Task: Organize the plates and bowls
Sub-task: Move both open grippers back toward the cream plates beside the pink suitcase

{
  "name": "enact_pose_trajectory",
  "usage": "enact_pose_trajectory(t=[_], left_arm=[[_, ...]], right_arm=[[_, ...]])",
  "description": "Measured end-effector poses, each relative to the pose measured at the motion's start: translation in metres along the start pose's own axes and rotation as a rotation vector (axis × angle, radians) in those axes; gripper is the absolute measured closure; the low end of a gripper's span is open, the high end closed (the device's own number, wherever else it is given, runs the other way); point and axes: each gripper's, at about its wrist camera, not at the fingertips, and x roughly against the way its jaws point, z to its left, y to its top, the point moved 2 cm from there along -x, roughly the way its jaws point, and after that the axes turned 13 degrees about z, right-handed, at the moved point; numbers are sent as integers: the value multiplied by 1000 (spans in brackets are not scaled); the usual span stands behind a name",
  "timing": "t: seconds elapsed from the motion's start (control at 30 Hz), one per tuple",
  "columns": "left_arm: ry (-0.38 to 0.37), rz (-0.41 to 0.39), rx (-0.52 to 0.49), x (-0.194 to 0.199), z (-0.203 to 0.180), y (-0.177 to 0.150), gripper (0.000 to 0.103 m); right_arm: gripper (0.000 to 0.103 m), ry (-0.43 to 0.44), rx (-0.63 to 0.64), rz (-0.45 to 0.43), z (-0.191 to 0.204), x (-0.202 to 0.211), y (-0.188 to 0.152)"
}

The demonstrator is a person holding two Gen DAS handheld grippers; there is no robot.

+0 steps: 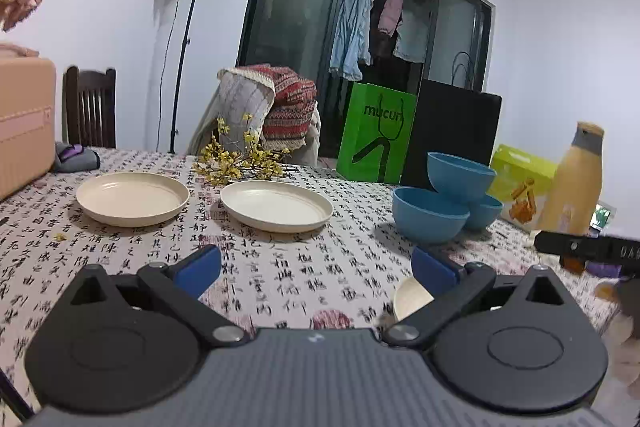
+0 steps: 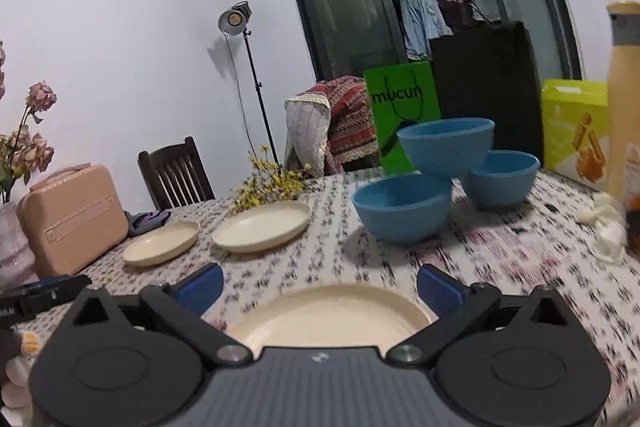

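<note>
Two cream plates lie side by side on the patterned tablecloth, the left plate (image 1: 133, 199) (image 2: 161, 242) and the right plate (image 1: 277, 205) (image 2: 261, 226). A third cream plate (image 2: 328, 319) (image 1: 412, 301) lies near the front, right under my right gripper (image 2: 320, 287), which is open and empty above it. Three blue bowls stand to the right: a front bowl (image 1: 430, 214) (image 2: 402, 207), a rear bowl (image 1: 484, 213) (image 2: 502, 177), and a top bowl (image 1: 460, 175) (image 2: 446, 145) resting tilted on the other two. My left gripper (image 1: 316, 267) is open and empty over bare cloth.
Yellow flowers (image 1: 236, 163) lie behind the plates. A green bag (image 1: 376, 135), a black bag (image 1: 452, 135), a yellow-green box (image 2: 576, 131) and a yellow bottle (image 1: 576, 179) stand at the back right. A pink case (image 2: 72, 219) sits at the left. Crumpled tissue (image 2: 604, 227) lies at the right.
</note>
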Motion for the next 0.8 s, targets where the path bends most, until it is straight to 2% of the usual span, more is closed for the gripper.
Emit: enact_pose_trajectory(t=[0.13,0.2,0.23,0.4,0.53,0.63,0.8], left_arm=[[-17,20,20,-7,20,21,0],[-83,39,30,-10,31,28,0],[-92,38,39,-11,36,32,0],[-58,27,34,-15,52,50,0],[-74,16,80,-16,68,62,0],[-85,18,114,-17,80,70,0],[-63,10,130,-12,95,84,0]], right_arm=[[0,5,32,-1,14,-15,24],[0,5,54,3,23,-23,36],[0,6,64,5,27,-27,41],[0,45,87,16,49,-44,67],[0,57,112,9,68,-53,82],[0,99,111,34,83,-65,93],[0,110,141,68,118,-86,103]])
